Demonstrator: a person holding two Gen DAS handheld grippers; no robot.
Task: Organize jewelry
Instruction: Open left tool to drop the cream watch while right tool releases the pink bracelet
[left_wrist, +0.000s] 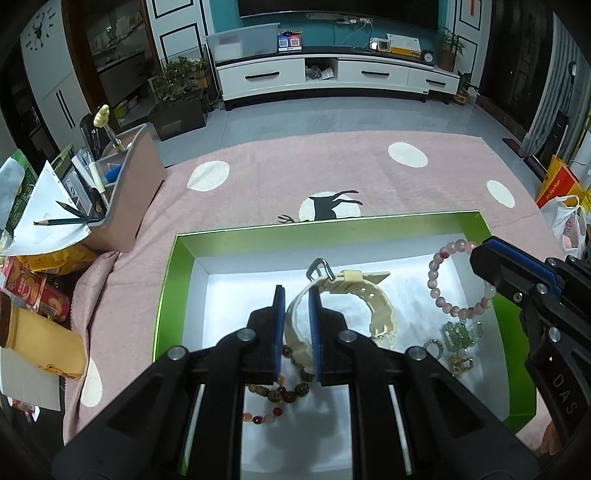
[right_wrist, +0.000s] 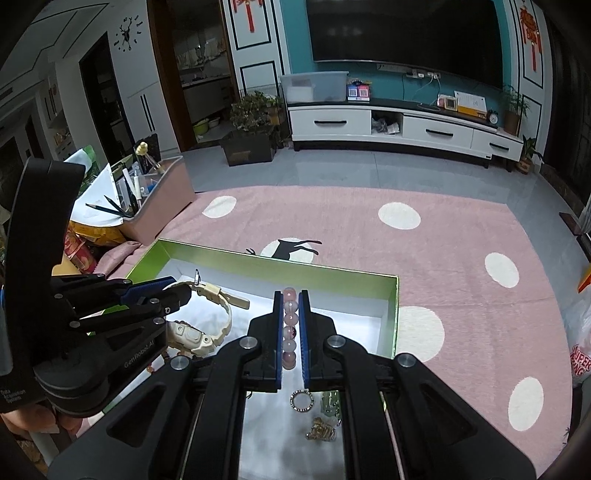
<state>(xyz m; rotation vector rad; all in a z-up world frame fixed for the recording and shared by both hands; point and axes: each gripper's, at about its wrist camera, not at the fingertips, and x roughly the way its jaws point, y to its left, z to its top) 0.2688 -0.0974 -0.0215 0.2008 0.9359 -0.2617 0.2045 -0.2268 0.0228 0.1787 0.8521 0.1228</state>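
A green-walled box (left_wrist: 236, 234) with a white floor sits on a pink cloth and holds the jewelry. My left gripper (left_wrist: 297, 295) is shut on the strap of a cream watch (left_wrist: 369, 295), held above the box floor; it also shows in the right wrist view (right_wrist: 207, 325). My right gripper (right_wrist: 288, 295) is shut on a pink bead bracelet (right_wrist: 290, 325), which hangs in a loop in the left wrist view (left_wrist: 443, 288). A brown-orange bead bracelet (left_wrist: 284, 395), a sparkly ring (right_wrist: 301, 400), a green pendant (left_wrist: 461, 332) and a gold piece (right_wrist: 321, 430) lie on the box floor.
A pink organizer bin (left_wrist: 129, 184) with pencils and papers stands at the left. Snack packets (left_wrist: 33, 291) and a yellow pouch (left_wrist: 40, 343) lie at the far left. A plastic bag (left_wrist: 569, 221) sits at the right edge. The polka-dot cloth (left_wrist: 332, 166) stretches beyond the box.
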